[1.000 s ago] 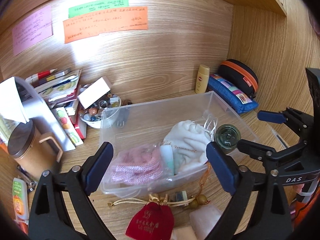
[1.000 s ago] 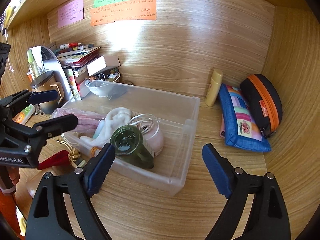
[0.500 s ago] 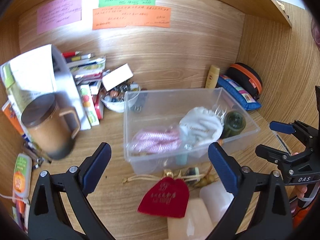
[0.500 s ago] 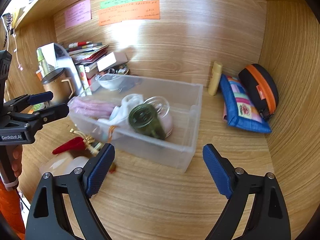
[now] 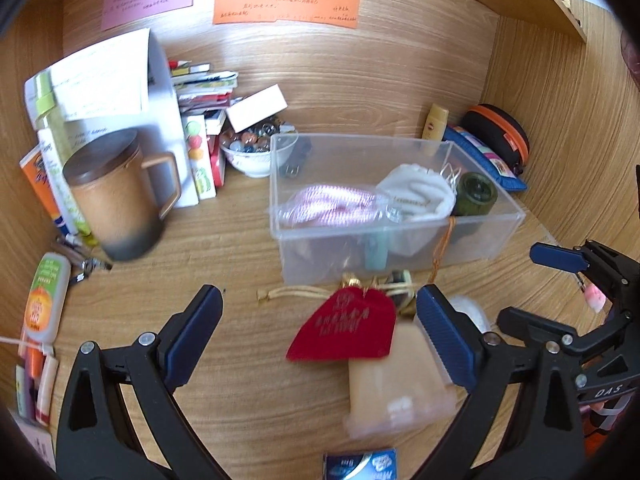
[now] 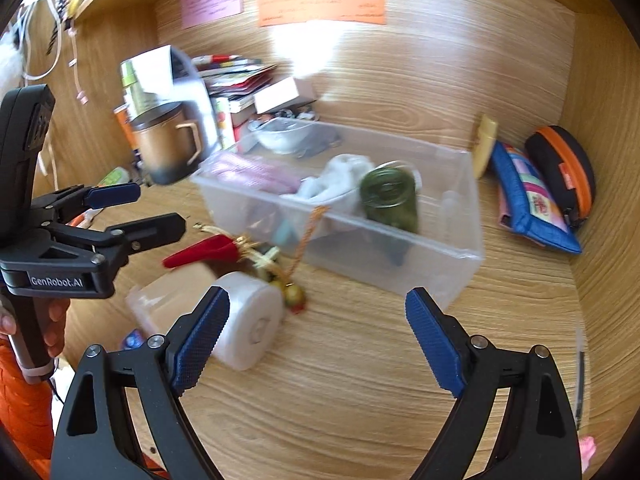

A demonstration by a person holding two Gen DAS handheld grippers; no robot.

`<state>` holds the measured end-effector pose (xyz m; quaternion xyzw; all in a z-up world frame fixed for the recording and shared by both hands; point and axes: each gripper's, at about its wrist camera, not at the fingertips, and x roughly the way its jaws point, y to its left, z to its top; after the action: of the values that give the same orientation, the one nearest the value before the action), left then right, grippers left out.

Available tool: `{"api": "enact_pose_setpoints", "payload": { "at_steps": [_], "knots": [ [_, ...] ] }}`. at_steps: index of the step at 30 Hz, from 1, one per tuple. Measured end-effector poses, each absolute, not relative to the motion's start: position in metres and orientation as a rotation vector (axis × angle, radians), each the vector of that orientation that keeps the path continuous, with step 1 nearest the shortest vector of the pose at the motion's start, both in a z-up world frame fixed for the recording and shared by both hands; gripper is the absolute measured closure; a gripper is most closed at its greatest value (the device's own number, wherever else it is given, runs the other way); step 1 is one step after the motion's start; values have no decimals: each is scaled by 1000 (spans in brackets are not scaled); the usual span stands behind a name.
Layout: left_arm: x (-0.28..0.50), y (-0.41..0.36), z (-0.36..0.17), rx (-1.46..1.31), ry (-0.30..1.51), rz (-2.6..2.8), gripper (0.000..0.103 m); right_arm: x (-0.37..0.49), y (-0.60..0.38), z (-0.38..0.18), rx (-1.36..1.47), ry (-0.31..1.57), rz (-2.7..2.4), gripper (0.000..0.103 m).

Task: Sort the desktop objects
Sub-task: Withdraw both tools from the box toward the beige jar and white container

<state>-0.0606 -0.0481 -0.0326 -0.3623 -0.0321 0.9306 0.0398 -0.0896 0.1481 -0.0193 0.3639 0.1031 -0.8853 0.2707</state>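
Note:
A clear plastic box sits mid-desk holding a pink bundle, a white cloth and a green jar. In front of it lie a red pouch with gold cord, a pale translucent case and a white round container. My left gripper hangs open above the red pouch, nothing between its pads. My right gripper is open over bare desk, its left finger beside the white container. Each gripper shows in the other's view.
A brown lidded mug, stacked books and a bowl of marbles crowd the back left. A yellow tube, blue pouch and black-orange case lie at the back right. Wooden walls enclose the desk.
Both grippers have pulled back from the box toward the desk front. The red pouch, pale case and white container have come into fuller view. Both stay open.

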Motion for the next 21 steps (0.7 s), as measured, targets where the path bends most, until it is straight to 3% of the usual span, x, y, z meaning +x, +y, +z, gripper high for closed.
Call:
{"api": "enact_pose_setpoints", "payload": {
  "at_steps": [21],
  "knots": [
    [-12,-32,-50,-1150,-93,2779,4,-96,127,-58,1036,299,-2291,15]
  ]
}}
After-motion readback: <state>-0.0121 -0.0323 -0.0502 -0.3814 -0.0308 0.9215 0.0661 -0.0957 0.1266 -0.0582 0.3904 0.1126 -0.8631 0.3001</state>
